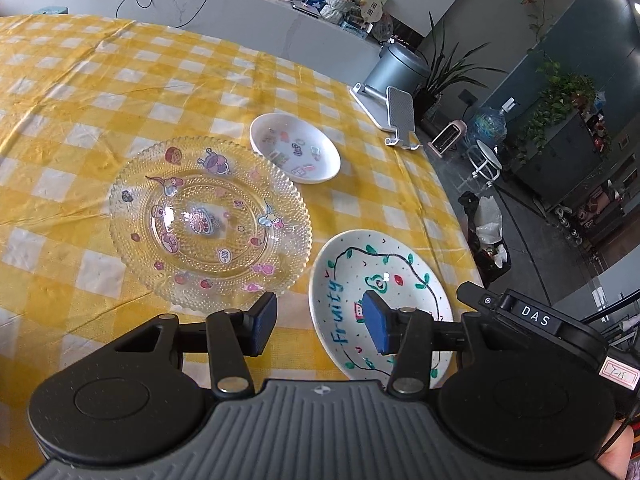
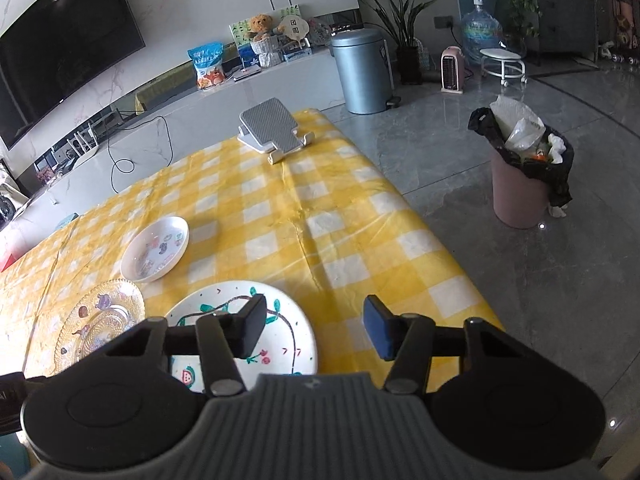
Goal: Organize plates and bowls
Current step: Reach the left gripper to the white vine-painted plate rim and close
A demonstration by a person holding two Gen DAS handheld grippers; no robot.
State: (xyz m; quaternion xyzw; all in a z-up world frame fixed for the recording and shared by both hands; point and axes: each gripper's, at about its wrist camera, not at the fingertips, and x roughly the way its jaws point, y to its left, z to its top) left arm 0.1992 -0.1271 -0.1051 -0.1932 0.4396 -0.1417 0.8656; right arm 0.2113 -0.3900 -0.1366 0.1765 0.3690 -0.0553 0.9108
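A clear glass plate (image 1: 210, 224) with cartoon stickers lies on the yellow checked tablecloth (image 1: 80, 92). Beyond it sits a small white bowl (image 1: 294, 147) with stickers inside. To the right lies a white plate (image 1: 360, 264) painted with "Fruity". My left gripper (image 1: 320, 320) hovers open above the gap between the glass plate and the painted plate, nothing between its fingers. In the right wrist view my right gripper (image 2: 316, 326) stands open over the right rim of the painted plate (image 2: 208, 304), holding nothing. The glass plate (image 2: 100, 316) and the small bowl (image 2: 156, 248) lie to its left.
A phone stand (image 2: 274, 128) sits at the table's far corner. The table edge (image 2: 420, 216) runs close on the right, with bare floor beyond. A pink waste bin (image 2: 520, 176) and a grey pedal bin (image 2: 362, 72) stand on the floor.
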